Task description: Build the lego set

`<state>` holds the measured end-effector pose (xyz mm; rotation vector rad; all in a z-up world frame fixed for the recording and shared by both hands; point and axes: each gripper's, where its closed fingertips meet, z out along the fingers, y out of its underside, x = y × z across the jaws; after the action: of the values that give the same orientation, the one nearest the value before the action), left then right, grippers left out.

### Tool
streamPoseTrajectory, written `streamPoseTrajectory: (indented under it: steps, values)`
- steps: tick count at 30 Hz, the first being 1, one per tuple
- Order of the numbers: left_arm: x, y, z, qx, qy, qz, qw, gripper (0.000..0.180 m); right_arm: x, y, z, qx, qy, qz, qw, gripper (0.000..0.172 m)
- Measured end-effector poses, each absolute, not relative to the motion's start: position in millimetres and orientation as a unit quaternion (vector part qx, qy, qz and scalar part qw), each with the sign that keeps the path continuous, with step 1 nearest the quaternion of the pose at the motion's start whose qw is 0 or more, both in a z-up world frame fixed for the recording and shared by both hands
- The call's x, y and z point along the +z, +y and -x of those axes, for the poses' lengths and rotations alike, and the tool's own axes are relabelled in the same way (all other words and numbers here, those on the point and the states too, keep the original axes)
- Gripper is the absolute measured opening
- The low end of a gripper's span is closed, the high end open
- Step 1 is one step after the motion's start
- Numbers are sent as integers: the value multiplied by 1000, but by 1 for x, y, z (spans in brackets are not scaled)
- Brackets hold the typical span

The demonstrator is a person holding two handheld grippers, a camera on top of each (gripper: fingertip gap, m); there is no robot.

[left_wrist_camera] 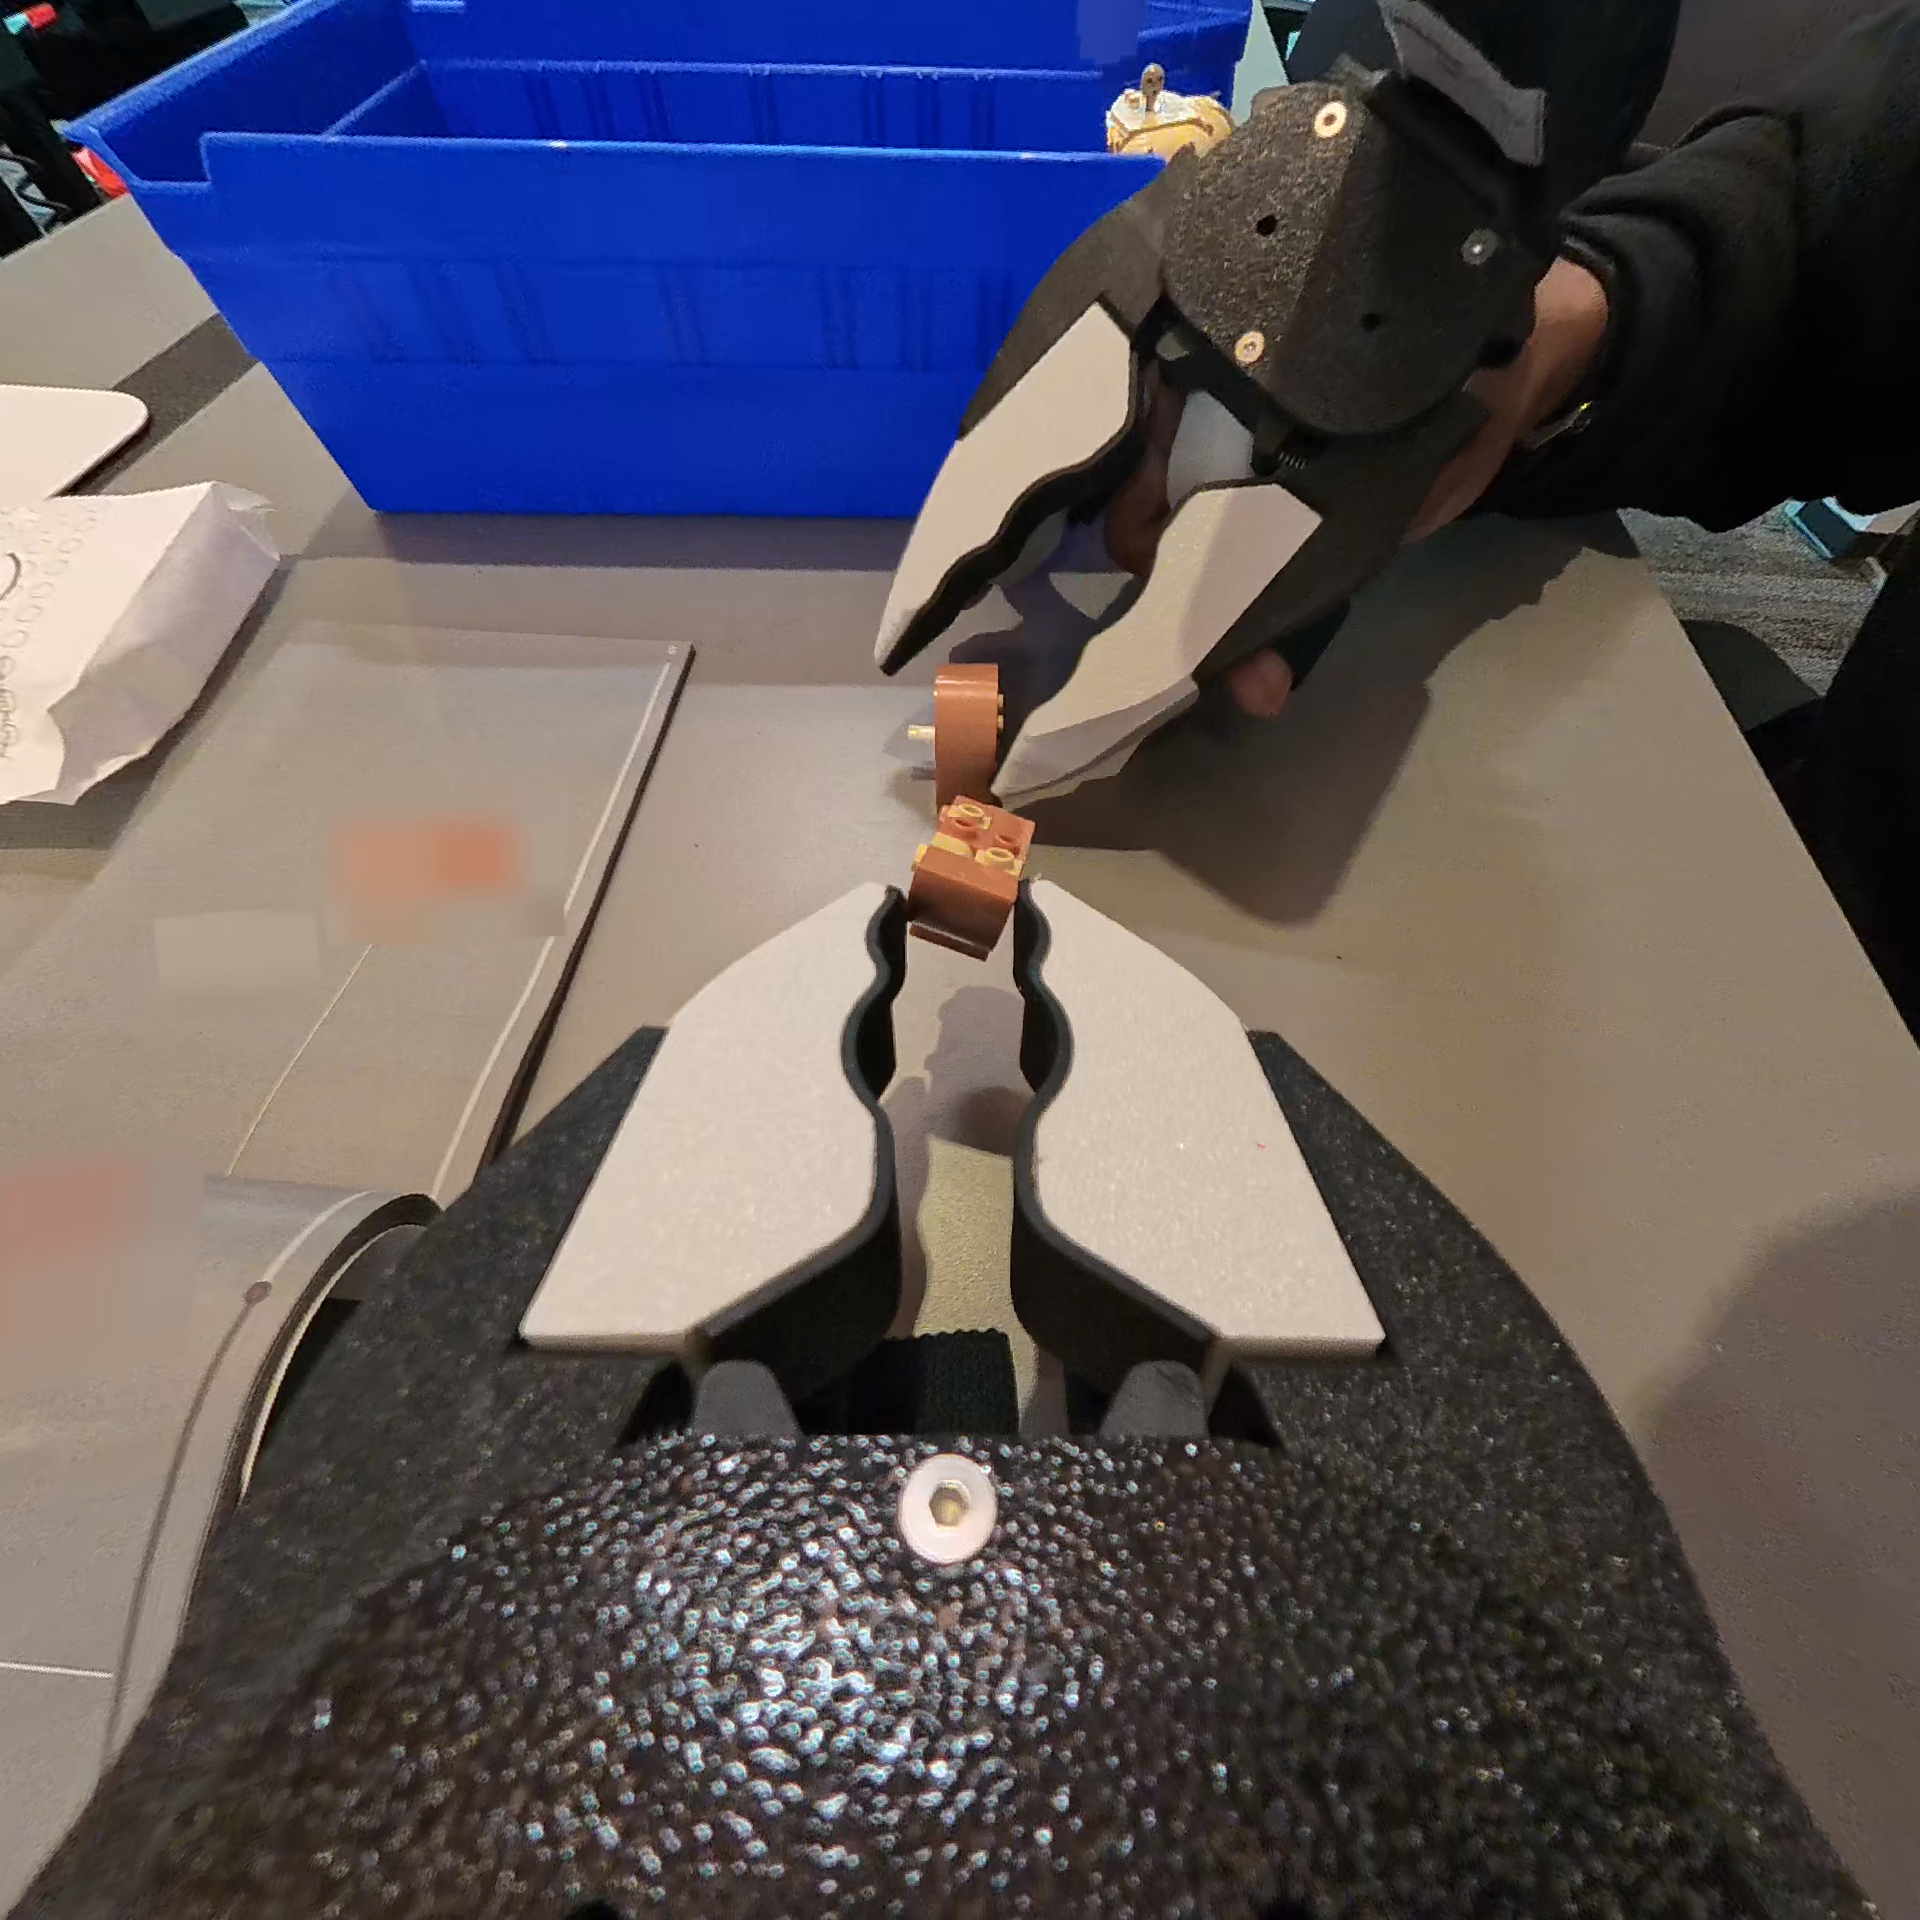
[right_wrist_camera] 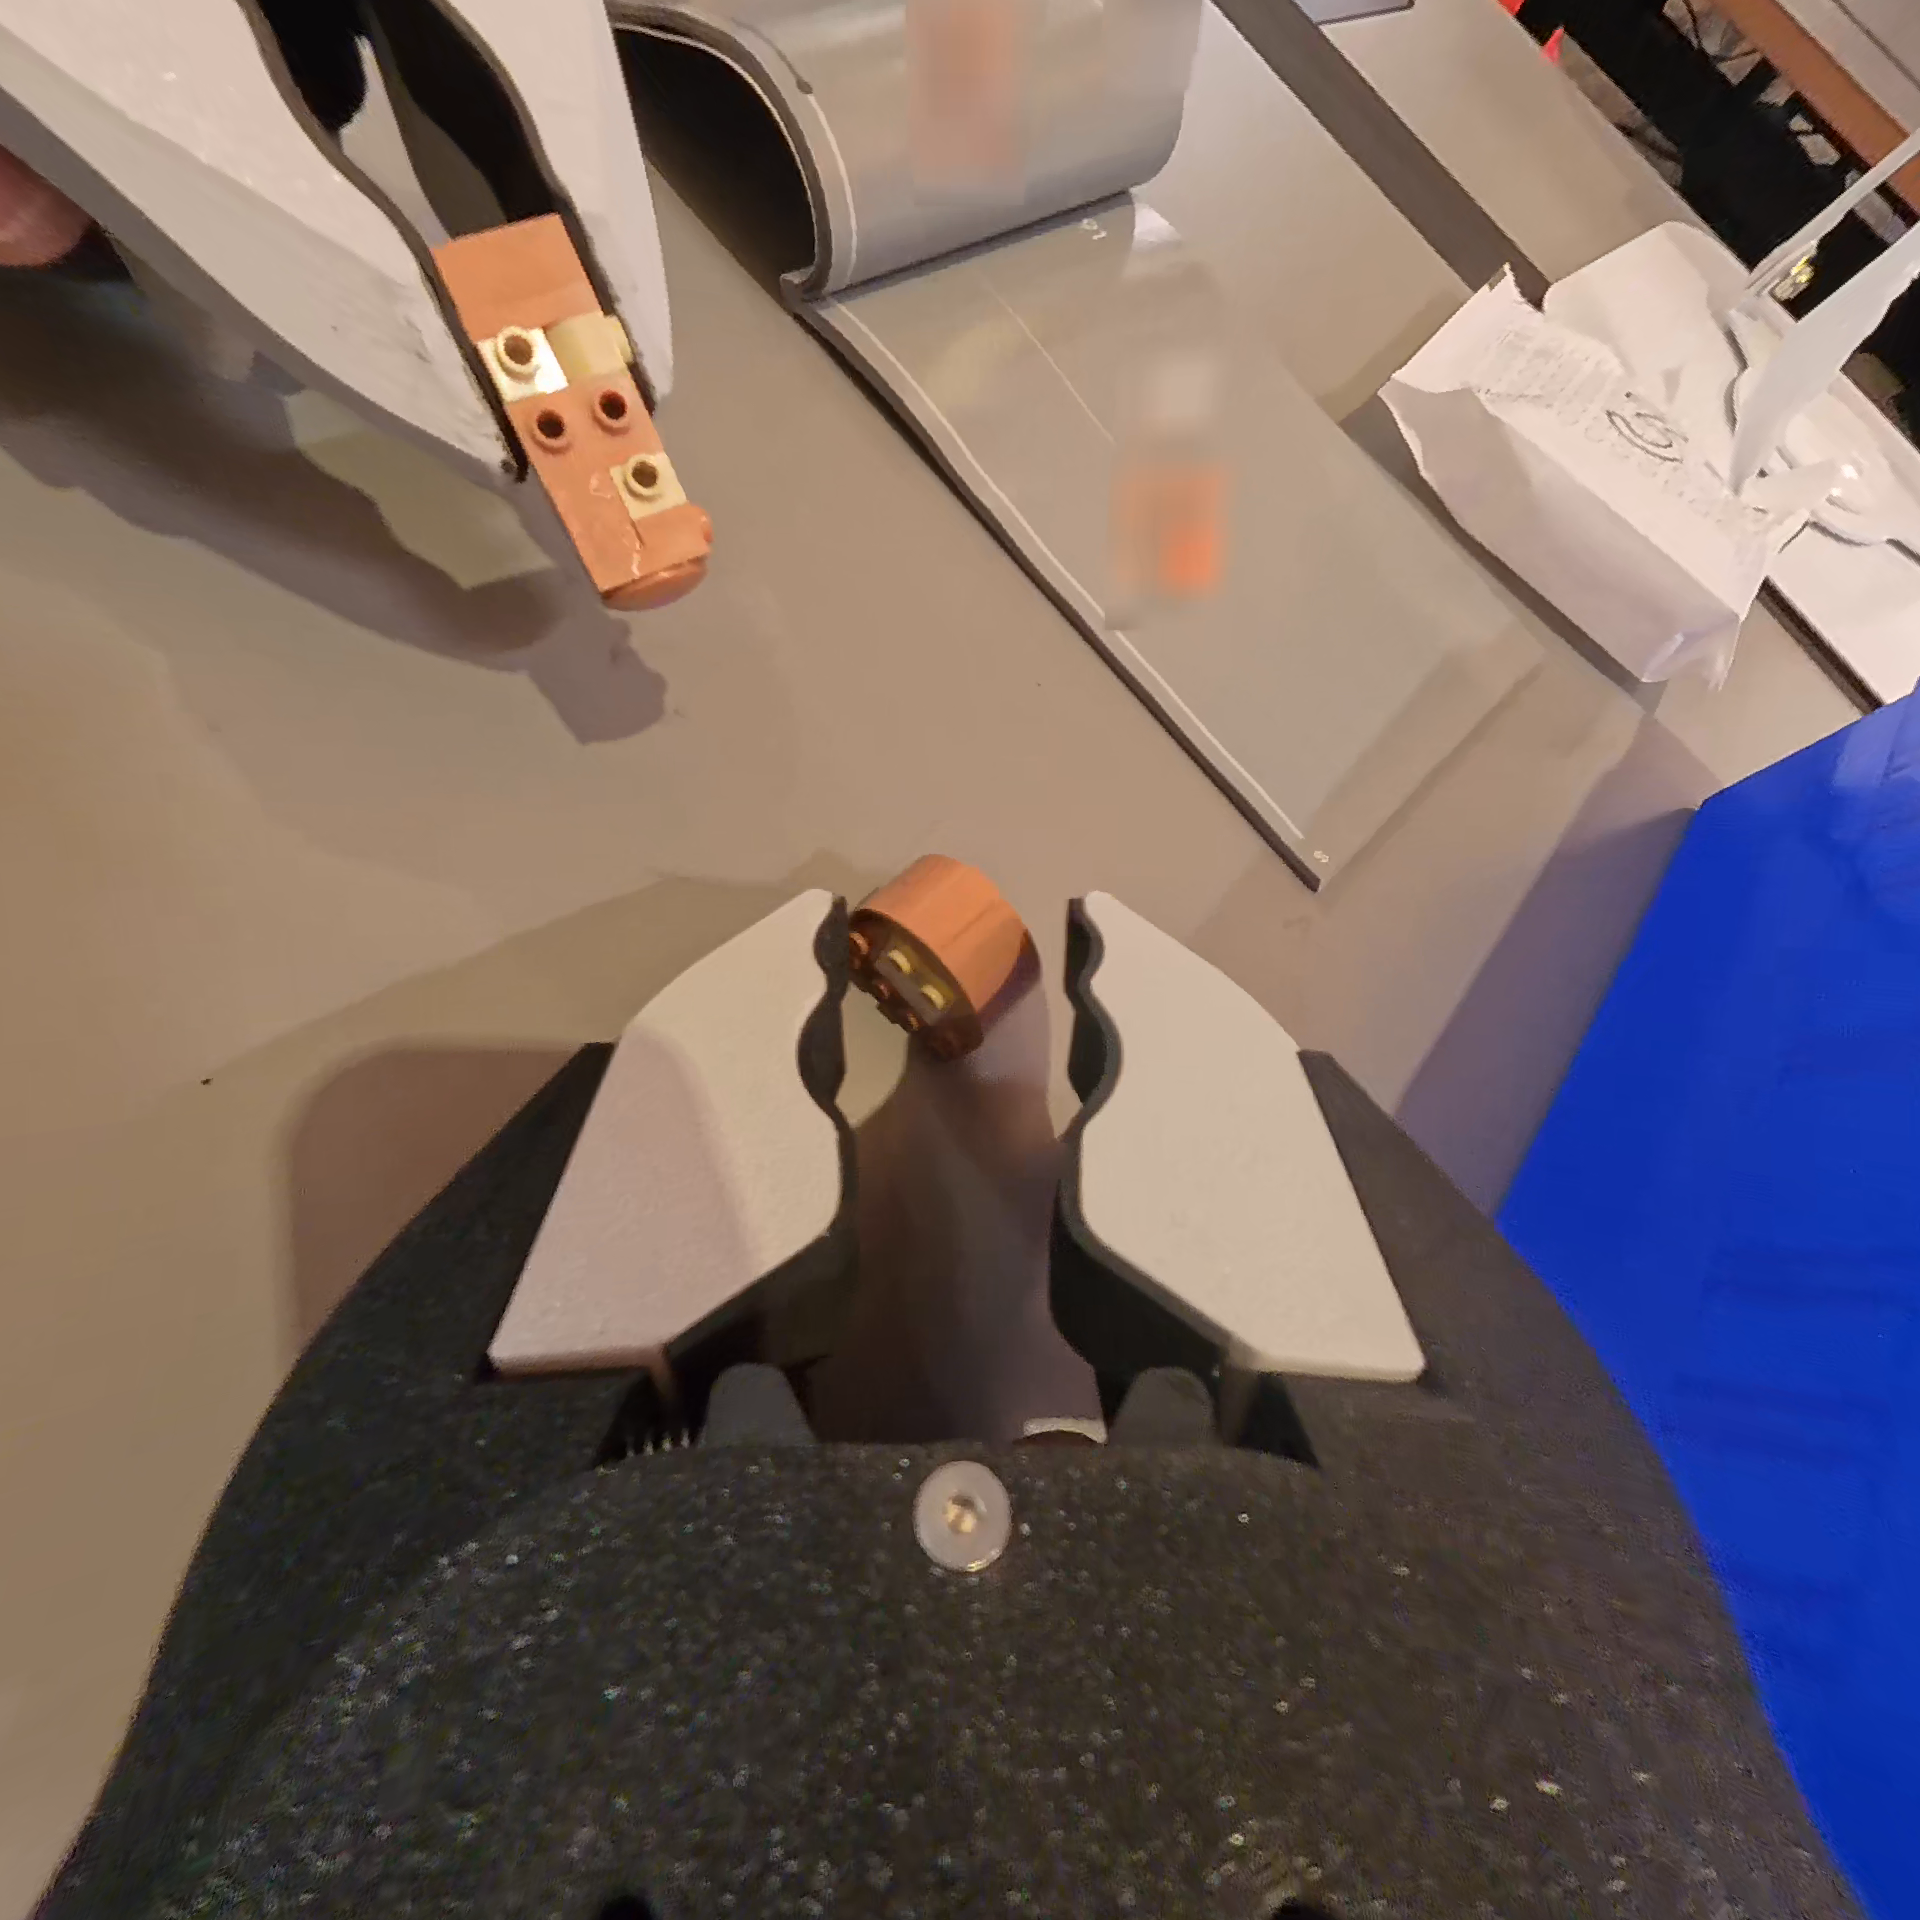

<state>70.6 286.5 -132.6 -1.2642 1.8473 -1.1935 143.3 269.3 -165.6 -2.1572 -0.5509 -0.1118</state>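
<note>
My left gripper (left_wrist_camera: 961, 894) is shut on a brown brick assembly (left_wrist_camera: 971, 883) with tan studs and holds it tilted just above the grey table (left_wrist_camera: 1403, 1039). It also shows in the right wrist view (right_wrist_camera: 566, 416), gripped between the left fingers at the top left. A round brown piece (right_wrist_camera: 940, 951) with tan studs stands on its edge between the fingers of my right gripper (right_wrist_camera: 956, 914). It touches the left pad, with a clear gap to the right pad, so the right gripper is open. In the left wrist view the round piece (left_wrist_camera: 966, 727) stands just behind the held brick.
A blue bin (left_wrist_camera: 623, 312) stands at the back of the table. A flat grey mat (left_wrist_camera: 416, 883) with a rolled end (right_wrist_camera: 935, 156) lies to the left. A white paper bag (left_wrist_camera: 114, 634) lies beyond it. A hand in a black sleeve (left_wrist_camera: 1714, 312) holds the right gripper. Across from one pair of fingers to the other is roughly 9 cm.
</note>
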Motion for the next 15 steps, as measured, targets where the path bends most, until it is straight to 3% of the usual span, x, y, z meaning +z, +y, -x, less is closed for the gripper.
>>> streamPoseTrajectory:
  steps: [7, 15]
  values:
    - [-133, 287, -71, -444, 698, 475, 301, 19, -160, 271, -142, -19, -205, 865, 457, 33]
    - [-134, 288, -71, -433, 703, 475, 304, 19, -149, 266, -117, 131, -169, 861, 462, 32]
